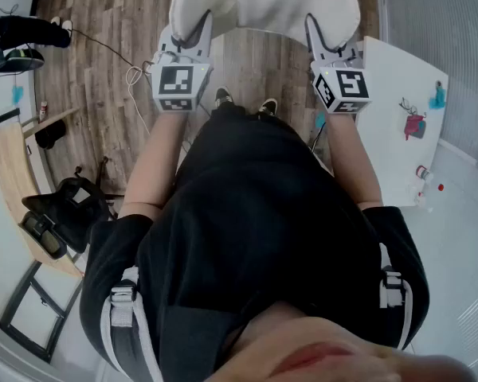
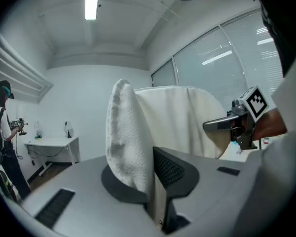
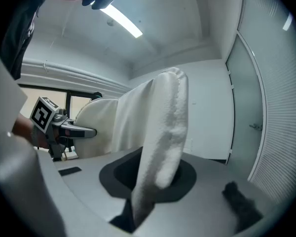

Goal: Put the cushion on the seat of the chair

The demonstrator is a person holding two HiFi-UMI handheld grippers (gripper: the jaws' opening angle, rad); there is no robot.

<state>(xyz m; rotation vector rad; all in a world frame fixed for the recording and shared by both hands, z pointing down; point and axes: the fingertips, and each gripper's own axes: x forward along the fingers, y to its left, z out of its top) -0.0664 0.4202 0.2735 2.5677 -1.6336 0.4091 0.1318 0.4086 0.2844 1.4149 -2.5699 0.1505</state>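
Observation:
A white fleecy cushion (image 1: pixel 263 2) hangs in the air in front of me, held by its two side edges. My left gripper (image 1: pixel 194 32) is shut on its left edge, and my right gripper (image 1: pixel 319 34) is shut on its right edge. In the left gripper view the cushion (image 2: pixel 126 142) rises upright out of the jaws of the left gripper (image 2: pixel 150 184), with the right gripper (image 2: pixel 222 125) across it. The right gripper view shows the cushion (image 3: pixel 163 132) pinched in the right gripper (image 3: pixel 138 201), the left gripper (image 3: pixel 81 131) beyond. A black chair (image 1: pixel 64 209) stands at my lower left.
A white table (image 1: pixel 398 157) with a red item (image 1: pixel 414 126) and small bits is at my right. A wooden desk (image 1: pixel 8 165) lies at the left, cables (image 1: pixel 131 74) trail over the wood floor. Another person (image 2: pixel 2 132) stands by a white desk (image 2: pixel 52 142).

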